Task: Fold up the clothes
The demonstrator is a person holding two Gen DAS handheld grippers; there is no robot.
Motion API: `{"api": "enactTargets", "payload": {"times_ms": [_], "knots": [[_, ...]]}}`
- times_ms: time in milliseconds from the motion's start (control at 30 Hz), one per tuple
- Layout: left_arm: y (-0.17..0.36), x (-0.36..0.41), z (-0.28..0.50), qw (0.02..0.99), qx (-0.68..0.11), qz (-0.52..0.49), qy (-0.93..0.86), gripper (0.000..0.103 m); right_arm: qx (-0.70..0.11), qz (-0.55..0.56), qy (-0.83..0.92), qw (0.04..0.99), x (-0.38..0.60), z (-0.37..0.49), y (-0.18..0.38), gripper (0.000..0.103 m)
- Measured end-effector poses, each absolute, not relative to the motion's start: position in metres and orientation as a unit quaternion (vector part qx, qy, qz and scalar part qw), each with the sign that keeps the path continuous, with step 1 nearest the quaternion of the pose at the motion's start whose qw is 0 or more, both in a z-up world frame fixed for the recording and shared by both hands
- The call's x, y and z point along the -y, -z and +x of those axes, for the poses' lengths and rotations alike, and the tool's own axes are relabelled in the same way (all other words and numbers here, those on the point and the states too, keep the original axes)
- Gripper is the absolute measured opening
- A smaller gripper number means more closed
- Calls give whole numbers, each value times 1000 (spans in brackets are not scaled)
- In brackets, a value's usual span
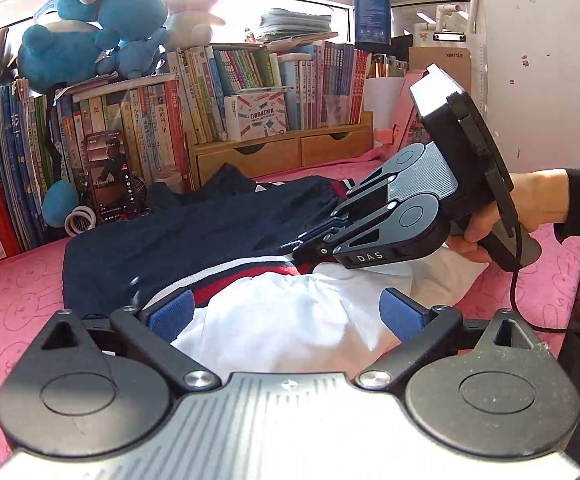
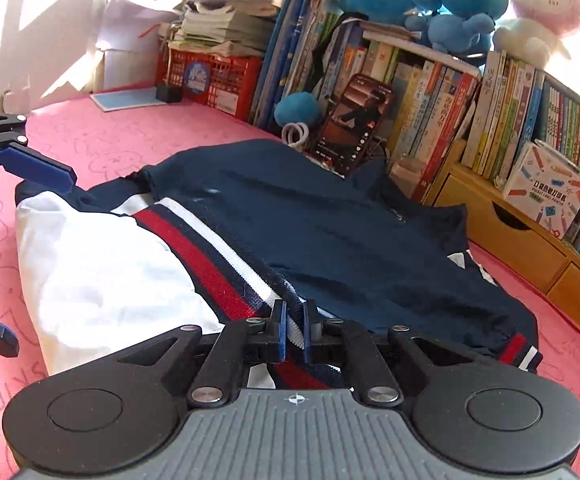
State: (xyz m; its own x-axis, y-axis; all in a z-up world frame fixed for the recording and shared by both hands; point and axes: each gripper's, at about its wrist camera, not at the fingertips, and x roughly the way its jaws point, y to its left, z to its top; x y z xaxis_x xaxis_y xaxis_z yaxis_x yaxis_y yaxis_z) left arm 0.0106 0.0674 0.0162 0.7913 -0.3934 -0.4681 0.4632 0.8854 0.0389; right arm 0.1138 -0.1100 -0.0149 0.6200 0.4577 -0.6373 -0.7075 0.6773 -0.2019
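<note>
Books (image 2: pixel 441 120) and phone (image 2: pixel 353 128) crowd behind jacket (image 2: pixel 329 232).

You have a pink printed mat (image 2: pixel 130 140) bearing: navy jacket (image 2: pixel 329 232) with white lining upturned; propped phone (image 2: pixel 353 124); red crate (image 2: pixel 214 76); wooden drawer shelf (image 2: pixel 521 248); standing books (image 1: pixel 130 132).

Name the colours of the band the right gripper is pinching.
Red, white and navy stripes on the striped band, clearest in the right wrist view.

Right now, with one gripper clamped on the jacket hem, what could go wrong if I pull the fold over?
1. The right gripper pinches only the striped hem; it may slip out.
2. The left gripper is open over the white lining, so that side is unheld and the jacket could drag askew.
3. A wide sweep could topple the propped phone.
</note>
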Motion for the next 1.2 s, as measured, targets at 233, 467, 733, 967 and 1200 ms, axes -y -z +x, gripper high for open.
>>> {"api": "enactTargets", "payload": {"times_ms": [233, 467, 733, 967, 1200], "knots": [[8, -58, 37, 941, -281, 98, 159, 101, -291, -173, -332, 880, 121, 117, 26, 24], [22, -63, 44, 941, -300, 104, 119, 102, -259, -48, -288, 920, 200, 90, -16, 58], [18, -82, 38, 948, -300, 77, 78, 102, -288, -74, -171, 939, 261, 25, 21, 62], [10, -106, 29, 948, -310, 49, 48, 103, -316, -17, -120, 941, 302, 36, 31, 66], [-34, -133, 15, 955, -274, -48, 106, 103, -274, -9, -137, 952, 301, 34, 0, 66]]}}
